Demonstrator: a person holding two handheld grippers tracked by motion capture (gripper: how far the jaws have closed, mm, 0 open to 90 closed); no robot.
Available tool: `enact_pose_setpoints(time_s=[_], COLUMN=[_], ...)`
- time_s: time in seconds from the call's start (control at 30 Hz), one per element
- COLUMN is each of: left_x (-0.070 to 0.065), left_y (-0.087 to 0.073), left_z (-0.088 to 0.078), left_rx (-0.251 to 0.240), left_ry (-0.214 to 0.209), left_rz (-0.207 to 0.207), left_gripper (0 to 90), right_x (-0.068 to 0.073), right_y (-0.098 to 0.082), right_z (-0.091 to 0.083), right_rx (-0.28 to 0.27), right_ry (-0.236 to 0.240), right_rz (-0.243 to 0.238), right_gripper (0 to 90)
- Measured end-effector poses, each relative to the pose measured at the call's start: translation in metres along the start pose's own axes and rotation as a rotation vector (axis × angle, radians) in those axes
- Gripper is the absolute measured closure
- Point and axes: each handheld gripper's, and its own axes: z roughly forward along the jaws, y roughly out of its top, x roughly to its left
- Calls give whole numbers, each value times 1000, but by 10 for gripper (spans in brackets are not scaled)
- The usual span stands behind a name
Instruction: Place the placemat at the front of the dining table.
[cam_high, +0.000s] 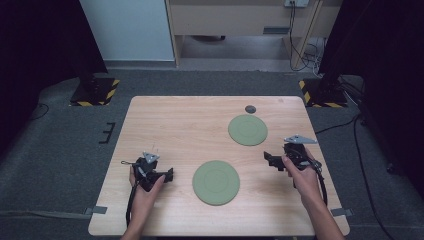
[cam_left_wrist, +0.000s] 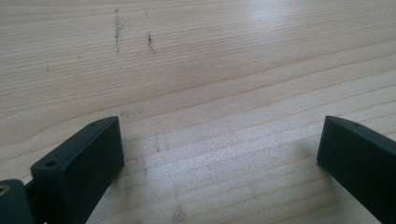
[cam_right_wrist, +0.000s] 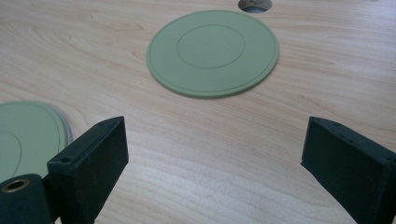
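High view shows two flat round green discs on the wooden table (cam_high: 165, 120): the near disc (cam_high: 216, 182) lies flat between both grippers, and the far disc (cam_high: 247, 130) lies apart beyond it, just before a small grey hole (cam_high: 250, 109). Left gripper (cam_high: 169, 175) sits left of the near disc and right gripper (cam_high: 270, 160) right of it, each with jaws spread wide on nothing.

High view steeply above whole table (cam_high: 150, 115); gripper views low, close; far green disc (cam_high: 247, 130) shared.
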Motion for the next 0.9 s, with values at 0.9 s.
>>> enact_pose_setpoints(time_s=[0.9], left_x=[0], left_y=[0], left_z=[0], left_rx=[0], left_ry=[2], left_rz=[-3], left_gripper=[0], right_x=[20], right_y=[-35], right_z=[7], right_rx=[49], right_ry=[13], right_rz=[-45], right_gripper=[67])
